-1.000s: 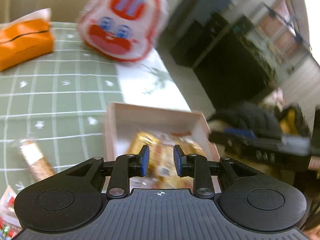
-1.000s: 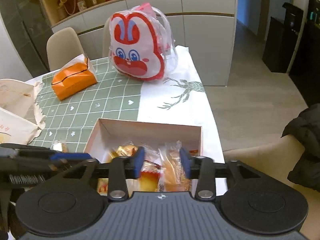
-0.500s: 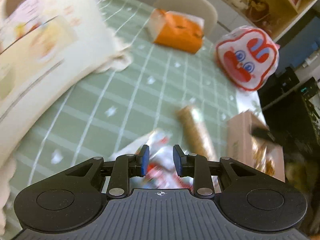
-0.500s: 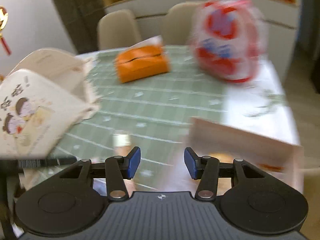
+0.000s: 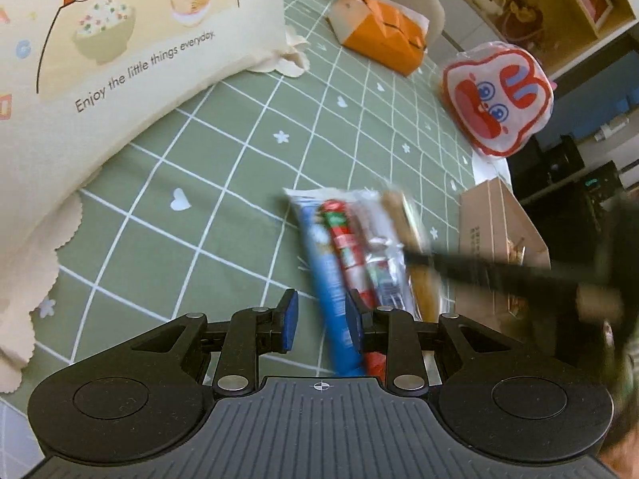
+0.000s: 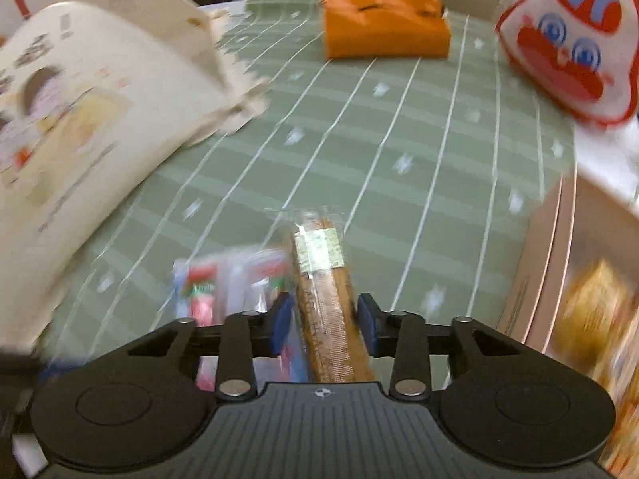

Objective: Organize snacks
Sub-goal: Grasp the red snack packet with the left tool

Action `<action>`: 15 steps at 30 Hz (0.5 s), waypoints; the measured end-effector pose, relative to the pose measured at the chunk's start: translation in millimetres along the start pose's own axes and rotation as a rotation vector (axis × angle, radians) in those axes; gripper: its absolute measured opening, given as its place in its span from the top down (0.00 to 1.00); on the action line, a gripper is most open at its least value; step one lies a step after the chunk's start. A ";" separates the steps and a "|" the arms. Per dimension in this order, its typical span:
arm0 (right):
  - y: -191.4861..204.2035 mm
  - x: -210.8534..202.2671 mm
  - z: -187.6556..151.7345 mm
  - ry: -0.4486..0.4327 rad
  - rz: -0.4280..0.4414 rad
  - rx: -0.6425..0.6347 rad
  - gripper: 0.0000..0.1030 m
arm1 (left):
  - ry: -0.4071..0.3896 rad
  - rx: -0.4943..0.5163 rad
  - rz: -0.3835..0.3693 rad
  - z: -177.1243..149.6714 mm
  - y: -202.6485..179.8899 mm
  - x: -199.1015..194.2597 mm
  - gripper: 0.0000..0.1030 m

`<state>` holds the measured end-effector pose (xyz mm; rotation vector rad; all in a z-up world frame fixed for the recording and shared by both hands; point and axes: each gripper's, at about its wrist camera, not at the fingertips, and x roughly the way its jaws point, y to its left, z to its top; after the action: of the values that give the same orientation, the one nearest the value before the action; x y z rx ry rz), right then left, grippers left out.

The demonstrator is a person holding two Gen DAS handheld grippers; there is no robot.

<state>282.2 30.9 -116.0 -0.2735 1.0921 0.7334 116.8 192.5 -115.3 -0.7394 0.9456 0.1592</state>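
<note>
Two loose snacks lie side by side on the green checked tablecloth (image 5: 223, 183): a blue, red and white packet (image 5: 343, 247) and a brown wrapped biscuit bar (image 6: 325, 303). My left gripper (image 5: 317, 325) is open just above the near end of the blue packet, which passes between its fingers. My right gripper (image 6: 323, 327) is open with the biscuit bar lying between its fingers; I cannot tell if the pads touch it. The pink cardboard box (image 6: 551, 263) holding wrapped snacks (image 6: 595, 303) stands to the right. In the left wrist view the right gripper shows as a dark blurred shape (image 5: 499, 275) over the bar.
A large cream printed bag (image 5: 100, 40) lies at the left. An orange tissue box (image 6: 383, 28) and a red and white rabbit-face bag (image 6: 567, 40) stand at the far side. Chairs stand behind the table. The table's right edge lies past the pink box.
Both grippers swung left away from the box and came down over the loose snacks. The right gripper now straddles the biscuit bar; the left one sits over the blue packet.
</note>
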 end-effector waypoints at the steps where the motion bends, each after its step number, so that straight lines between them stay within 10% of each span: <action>1: 3.9 -5.4 -13.2 0.012 0.017 -0.003 0.68 | 0.003 0.005 -0.004 -0.3 -2.5 1.0 0.71; 8: 6.8 -39.7 -96.2 0.047 0.097 0.060 0.68 | 0.070 0.154 -0.004 -12.4 -49.7 22.1 0.68; 15: 4.0 -65.4 -124.9 -0.062 -0.090 0.010 0.59 | 0.053 0.156 0.040 -22.5 -39.5 8.3 0.68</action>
<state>174.6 -60.3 -115.0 -0.2881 1.0182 0.6516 123.5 147.1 -110.0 -0.5836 1.0115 0.1003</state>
